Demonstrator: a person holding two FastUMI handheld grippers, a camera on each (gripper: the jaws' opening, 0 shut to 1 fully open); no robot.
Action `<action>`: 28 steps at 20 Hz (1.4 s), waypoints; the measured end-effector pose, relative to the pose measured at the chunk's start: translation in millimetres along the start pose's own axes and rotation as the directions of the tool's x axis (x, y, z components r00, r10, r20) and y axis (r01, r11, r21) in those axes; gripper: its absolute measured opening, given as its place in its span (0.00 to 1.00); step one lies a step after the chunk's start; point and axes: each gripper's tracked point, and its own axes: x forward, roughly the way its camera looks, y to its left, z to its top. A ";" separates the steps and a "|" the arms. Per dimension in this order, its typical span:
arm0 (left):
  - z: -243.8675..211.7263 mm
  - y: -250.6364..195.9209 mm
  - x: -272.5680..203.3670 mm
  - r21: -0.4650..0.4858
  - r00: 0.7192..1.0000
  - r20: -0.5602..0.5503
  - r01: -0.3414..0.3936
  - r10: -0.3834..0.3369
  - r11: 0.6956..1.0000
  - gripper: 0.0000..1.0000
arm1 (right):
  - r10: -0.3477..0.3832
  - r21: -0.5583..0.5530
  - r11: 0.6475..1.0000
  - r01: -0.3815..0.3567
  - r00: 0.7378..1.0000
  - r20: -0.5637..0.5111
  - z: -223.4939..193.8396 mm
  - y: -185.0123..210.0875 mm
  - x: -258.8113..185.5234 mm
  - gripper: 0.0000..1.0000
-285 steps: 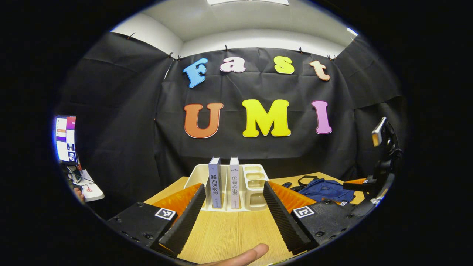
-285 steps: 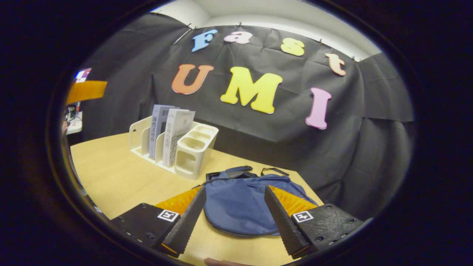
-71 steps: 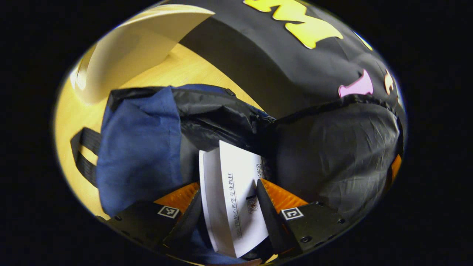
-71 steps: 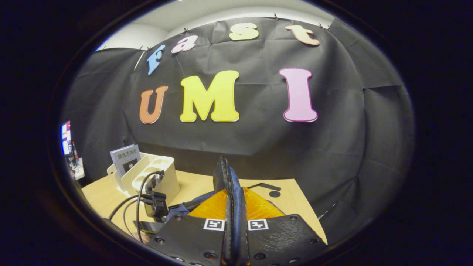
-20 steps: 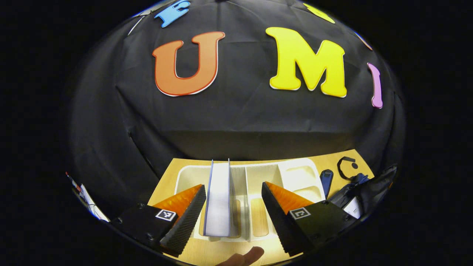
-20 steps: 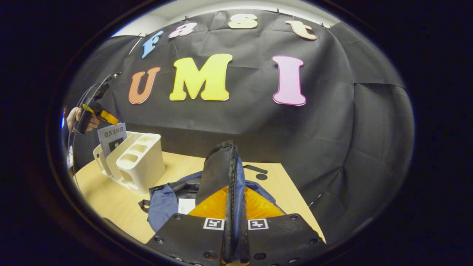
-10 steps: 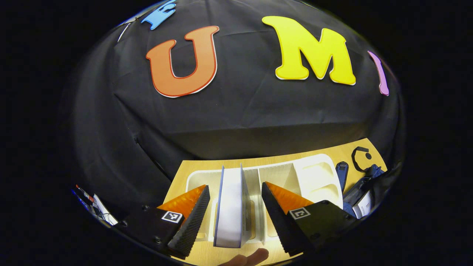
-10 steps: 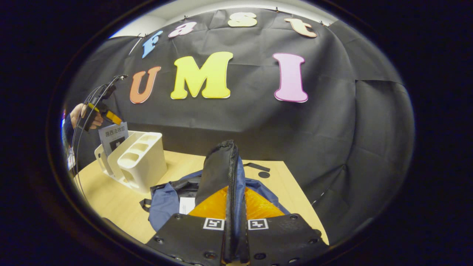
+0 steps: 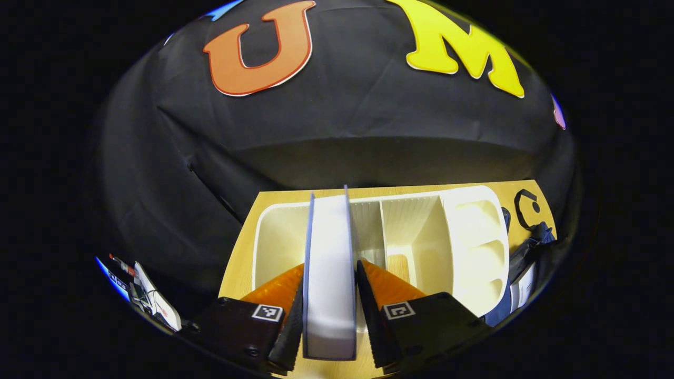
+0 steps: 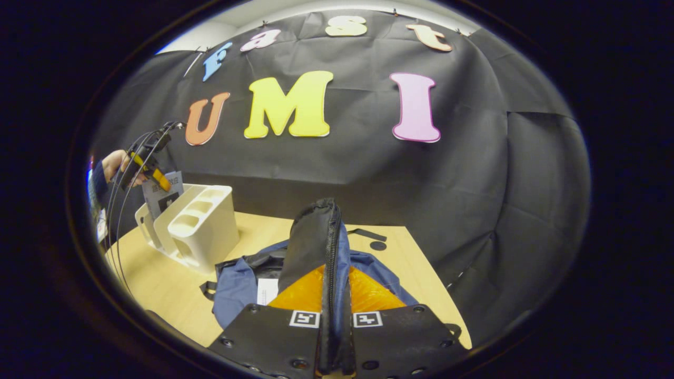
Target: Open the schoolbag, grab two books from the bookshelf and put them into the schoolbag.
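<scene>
Since half a second ago the left gripper [image 9: 329, 316] has dropped over the remaining book [image 9: 329, 273], its fingers now closed against both covers. The desk [image 10: 158, 284] carries the bookshelf [image 9: 416, 231], where that book stands upright in a left slot, and the schoolbag [image 10: 237, 289], whose mouth the right gripper [image 10: 330, 337] holds up, clamped on the zipper edge [image 10: 329, 252]. One book [image 10: 267, 290] seems already inside. Stiff, fairly light; grip the top edge squarely
</scene>
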 end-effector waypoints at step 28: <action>-157.1 20.9 -164.7 -0.448 0.979 0.101 0.206 -0.180 0.870 0.39 | -0.014 -0.017 1.000 0.013 1.000 -0.028 -8.5 20.6 -4.5 0.08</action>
